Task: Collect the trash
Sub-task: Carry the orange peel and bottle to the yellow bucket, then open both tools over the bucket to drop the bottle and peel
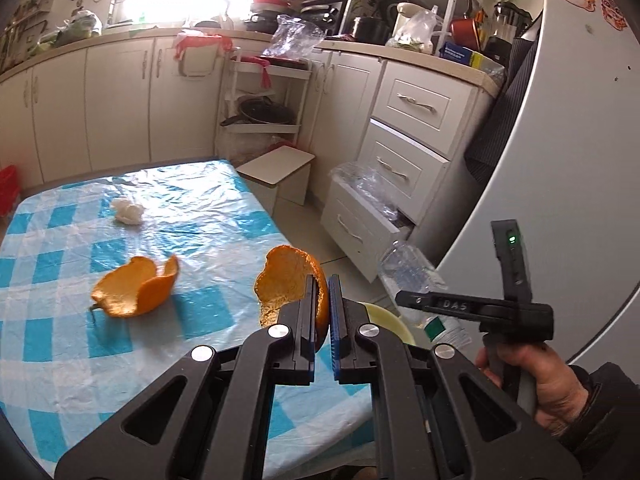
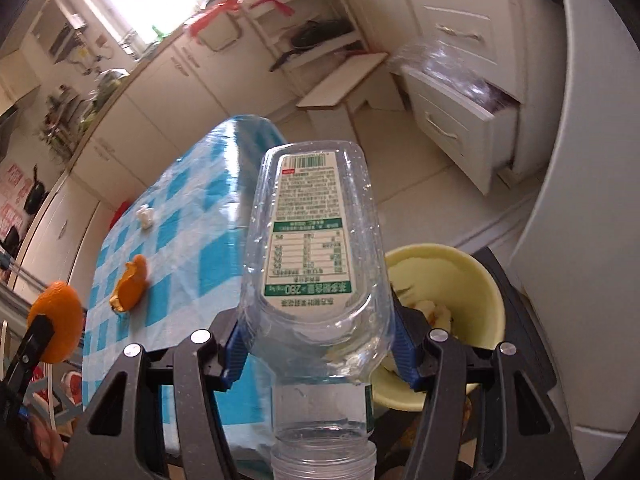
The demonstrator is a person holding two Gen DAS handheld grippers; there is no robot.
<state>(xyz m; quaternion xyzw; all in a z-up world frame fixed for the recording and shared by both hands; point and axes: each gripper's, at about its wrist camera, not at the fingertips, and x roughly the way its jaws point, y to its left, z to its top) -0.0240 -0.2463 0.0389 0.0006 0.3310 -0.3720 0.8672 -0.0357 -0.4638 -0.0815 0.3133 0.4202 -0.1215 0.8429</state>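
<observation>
1. Two pieces of orange peel: one lies on the checked tablecloth (image 1: 60, 240), the other orange peel (image 1: 288, 280) is clamped between the closed fingers of the left gripper (image 1: 323, 300), near the table edge.
2. One crumpled white tissue (image 1: 127, 211) lies farther back on the cloth.
3. One clear plastic bottle (image 2: 316, 248), empty, is gripped by the right gripper (image 2: 316, 340), above the floor beside the table.
4. One pale yellow bin (image 2: 480, 280) stands below; it holds some pale scraps.

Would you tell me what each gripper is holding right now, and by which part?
The left gripper pinches an orange peel by its edge. The right gripper clamps a clear plastic bottle across its body near the shoulder.
</observation>
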